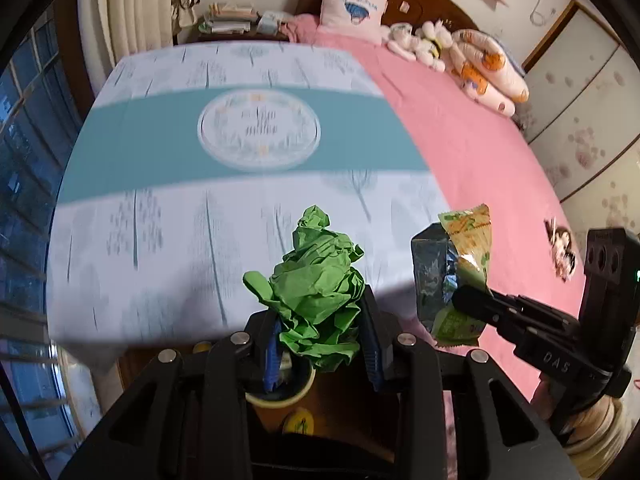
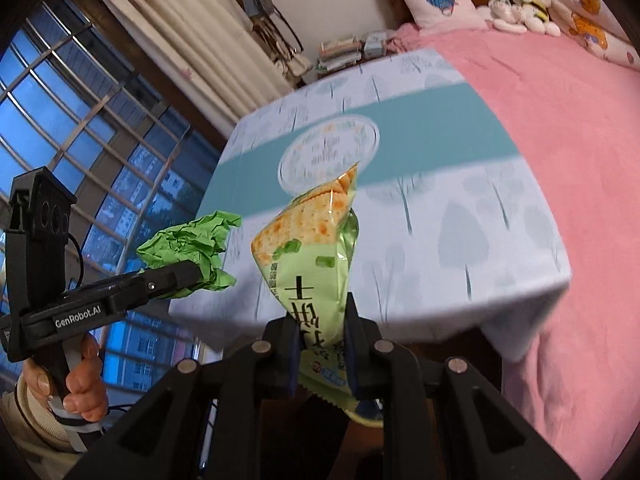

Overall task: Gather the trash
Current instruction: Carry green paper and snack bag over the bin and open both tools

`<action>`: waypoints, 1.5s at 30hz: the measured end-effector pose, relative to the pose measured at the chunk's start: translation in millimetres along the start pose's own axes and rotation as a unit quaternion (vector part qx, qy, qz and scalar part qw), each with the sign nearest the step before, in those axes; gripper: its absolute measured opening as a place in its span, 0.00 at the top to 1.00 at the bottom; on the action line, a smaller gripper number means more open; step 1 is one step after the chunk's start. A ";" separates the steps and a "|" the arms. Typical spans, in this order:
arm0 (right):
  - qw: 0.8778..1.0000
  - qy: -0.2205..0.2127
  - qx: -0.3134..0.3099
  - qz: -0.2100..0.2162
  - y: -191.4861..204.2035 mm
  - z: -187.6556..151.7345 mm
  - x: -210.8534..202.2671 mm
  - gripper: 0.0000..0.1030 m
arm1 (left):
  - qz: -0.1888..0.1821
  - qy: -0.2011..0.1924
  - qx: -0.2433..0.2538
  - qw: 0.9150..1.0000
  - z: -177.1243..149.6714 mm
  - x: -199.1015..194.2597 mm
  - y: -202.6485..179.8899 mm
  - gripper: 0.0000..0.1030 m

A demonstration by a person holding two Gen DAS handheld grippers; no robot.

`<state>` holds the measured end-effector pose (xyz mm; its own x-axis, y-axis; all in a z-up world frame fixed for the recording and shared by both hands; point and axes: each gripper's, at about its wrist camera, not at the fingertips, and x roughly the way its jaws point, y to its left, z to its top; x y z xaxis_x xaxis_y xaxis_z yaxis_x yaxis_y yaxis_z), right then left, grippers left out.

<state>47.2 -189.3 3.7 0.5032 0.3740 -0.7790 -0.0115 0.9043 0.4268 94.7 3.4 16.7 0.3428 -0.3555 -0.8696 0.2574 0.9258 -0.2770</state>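
At bottom centre of the left view, left gripper (image 1: pixel 320 332) clamps green paper (image 1: pixel 318 292). Right gripper (image 2: pixel 322 344), bottom centre of its view, pinches a cracker wrapper (image 2: pixel 312 256). Behind: tablecloth (image 1: pixel 160 240), pink bed (image 1: pixel 480 160).

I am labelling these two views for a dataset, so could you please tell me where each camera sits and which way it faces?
Left wrist: on the left gripper, facing down across the bed; its jaws grip green crumpled paper; the right gripper shows at right.
Right wrist: on the right gripper, clamping a cracker wrapper; the left gripper and hand show at left.
Shared: both grippers, both pieces of trash, bed, pillow.
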 end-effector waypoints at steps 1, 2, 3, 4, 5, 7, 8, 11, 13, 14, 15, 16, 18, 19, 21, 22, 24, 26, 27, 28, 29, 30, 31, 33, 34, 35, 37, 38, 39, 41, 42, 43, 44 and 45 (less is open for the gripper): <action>1.000 0.008 0.003 0.001 -2.1 -8.8 1.1 0.83 | 0.005 0.008 -0.001 1.000 -13.2 1.2 -0.3 0.69; 1.000 0.015 0.005 0.002 -4.8 -18.6 0.4 0.83 | 0.007 0.016 -0.002 1.000 -21.6 3.3 0.9 0.69; 1.000 0.022 0.008 0.002 -6.9 -26.1 2.1 0.83 | 0.009 0.025 -0.005 1.000 -31.1 5.2 1.9 0.69; 0.999 0.033 0.011 0.001 -9.0 -35.1 6.3 0.83 | 0.010 0.035 -0.009 0.999 -42.4 8.2 3.4 0.69; 0.999 0.040 0.012 0.001 -10.3 -42.2 8.4 0.83 | 0.012 0.044 -0.012 0.999 -52.2 11.7 5.6 0.69; 0.998 0.054 0.010 -0.005 -12.7 -56.8 15.8 0.83 | 0.014 0.056 -0.017 0.998 -67.0 20.2 9.1 0.69; 0.998 0.063 0.005 -0.013 -12.3 -65.1 23.7 0.83 | 0.019 0.061 -0.016 0.998 -73.4 25.6 10.5 0.69; 0.996 0.084 -0.004 -0.025 -11.7 -86.5 48.4 0.83 | 0.033 0.076 -0.012 0.996 -94.9 49.4 20.3 0.69; 0.994 0.097 -0.012 -0.037 -13.5 -102.0 65.2 0.83 | 0.034 0.091 -0.015 0.995 -110.0 70.7 28.6 0.69; 0.993 0.104 -0.019 -0.047 -14.0 -111.5 79.7 0.83 | 0.031 0.098 -0.019 0.995 -117.5 83.5 33.6 0.69; 0.992 0.111 -0.020 -0.052 -15.4 -117.7 92.5 0.83 | 0.028 0.103 -0.023 0.994 -124.5 95.6 38.5 0.69; 0.991 0.119 -0.017 -0.056 -18.4 -126.7 107.5 0.83 | 0.026 0.107 -0.025 0.994 -134.5 111.4 43.5 0.69; 0.989 0.137 -0.001 -0.063 -29.0 -145.8 138.4 0.83 | 0.028 0.112 -0.024 0.993 -147.6 137.2 51.3 0.69; 0.987 0.145 0.007 -0.064 -34.4 -153.7 153.3 0.83 | 0.029 0.115 -0.021 0.993 -155.6 154.5 55.2 0.69; 0.986 0.153 0.020 -0.069 -45.8 -169.0 182.5 0.83 | 0.035 0.119 -0.015 0.992 -167.2 180.9 61.8 0.69; 0.985 0.156 0.026 -0.072 -51.9 -176.1 196.3 0.83 | 0.039 0.124 -0.011 0.992 -173.2 196.6 65.1 0.69; 0.983 0.163 0.041 -0.077 -66.5 -189.5 223.7 0.83 | 0.041 0.133 -0.010 0.990 -183.9 223.9 72.5 0.69; 0.981 0.169 0.057 -0.080 -83.2 -202.3 251.1 0.83 | 0.046 0.138 -0.007 0.989 -194.2 251.7 80.3 0.69; 0.980 0.172 0.060 -0.081 -89.7 -207.1 262.4 0.82 | 0.047 0.139 -0.007 0.989 -197.8 261.1 82.3 0.69; 0.979 0.175 0.062 -0.083 -96.4 -212.6 274.5 0.82 | 0.049 0.141 -0.006 0.989 -204.1 275.2 84.4 0.68; 0.978 0.179 0.063 -0.086 -105.3 -220.3 289.8 0.82 | 0.051 0.142 -0.004 0.989 -208.5 284.4 85.7 0.68; 0.977 0.182 0.062 -0.088 -108.9 -224.7 297.0 0.81 | 0.053 0.141 -0.001 0.989 -212.7 294.2 87.1 0.68; 0.977 0.185 0.062 -0.090 -115.1 -232.0 308.2 0.80 | 0.058 0.139 0.005 0.989 -218.9 305.3 87.8 0.68; 0.976 0.188 0.060 -0.091 -121.7 -240.4 325.8 0.80 | 0.070 0.136 0.009 0.988 -224.0 321.9 91.2 0.66; 0.976 0.189 0.060 -0.090 -127.0 -244.5 332.9 0.80 | 0.074 0.134 0.006 0.988 -226.0 329.7 93.6 0.62; 0.975 0.192 0.057 -0.090 -130.9 -248.9 341.3 0.77 | 0.076 0.135 0.001 0.988 -228.3 337.2 95.1 0.60; 0.974 0.198 0.049 -0.095 -134.7 -254.4 354.4 0.68 | 0.081 0.139 -0.011 0.987 -232.3 347.7 99.4 0.41; 0.975 0.197 0.047 -0.096 -136.5 -254.0 358.1 0.62 | 0.085 0.139 -0.014 0.986 -233.1 351.0 103.0 0.32; 0.975 0.197 0.045 -0.095 -133.6 -252.8 360.2 0.58 | 0.090 0.137 -0.017 0.986 -235.5 353.2 108.3 0.16; 0.976 0.193 0.041 -0.091 -136.3 -255.4 361.2 0.52 | 0.101 0.130 -0.021 0.986 -236.0 355.2 114.9 0.06; 0.977 0.190 0.039 -0.090 -139.1 -256.8 361.0 0.51 | 0.105 0.128 -0.023 0.986 -237.2 357.6 119.6 0.06; 0.978 0.186 0.037 -0.091 -139.0 -256.6 360.3 0.51 | 0.111 0.129 -0.025 0.985 -237.1 357.5 121.3 0.06; 0.978 0.182 0.035 -0.092 -137.2 -256.1 358.8 0.51 | 0.113 0.129 -0.027 0.985 -237.1 356.8 122.8 0.06; 0.979 0.180 0.034 -0.092 -137.2 -256.1 357.1 0.51 | 0.115 0.129 -0.030 0.985 -236.4 357.0 124.1 0.06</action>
<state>7.2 -127.0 -450.7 0.1539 0.2650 -0.9519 0.1150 0.9520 0.2836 35.4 21.8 -424.8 0.1435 -0.0984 -0.9847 0.1431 0.9867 -0.0778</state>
